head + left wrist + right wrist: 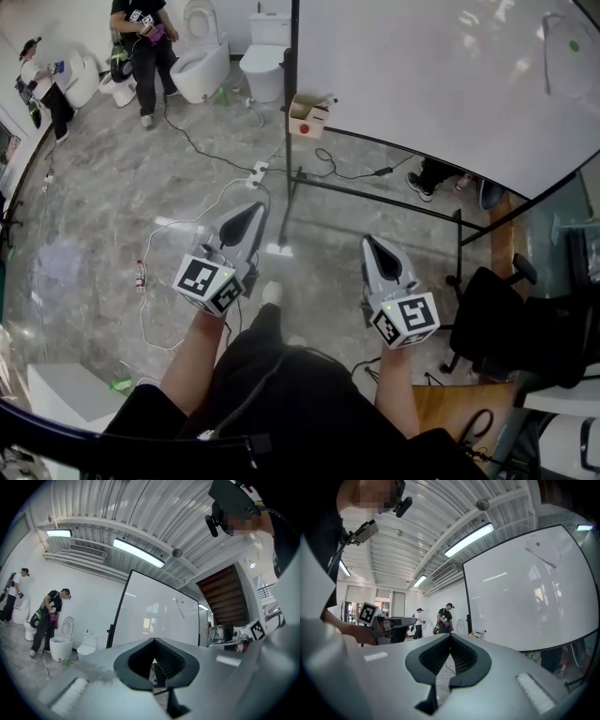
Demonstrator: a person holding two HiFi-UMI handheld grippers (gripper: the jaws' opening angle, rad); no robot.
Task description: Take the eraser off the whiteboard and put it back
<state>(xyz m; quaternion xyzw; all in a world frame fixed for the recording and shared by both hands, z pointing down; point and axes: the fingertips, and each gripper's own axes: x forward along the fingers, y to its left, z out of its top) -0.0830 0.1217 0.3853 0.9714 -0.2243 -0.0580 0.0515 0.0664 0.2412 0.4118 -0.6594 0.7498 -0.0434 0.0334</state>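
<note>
A large whiteboard (450, 75) on a black frame stands ahead of me and to the right. On its upper right part sits the eraser (567, 56), a pale pad with a green dot. It also shows high on the board (520, 592) as the eraser (543, 550) in the right gripper view. My left gripper (251, 214) and right gripper (368, 242) are held level in front of my body, well short of the board. Both have their jaws together with nothing between them, as the left gripper (153, 640) and right gripper (450, 634) show in their own views.
A small cardboard box (307, 116) hangs at the board's left post. Cables and a power strip (258, 172) lie on the marble floor. Toilets (202, 61) and two people (141, 42) are at the far left. A black chair (511, 323) stands at my right.
</note>
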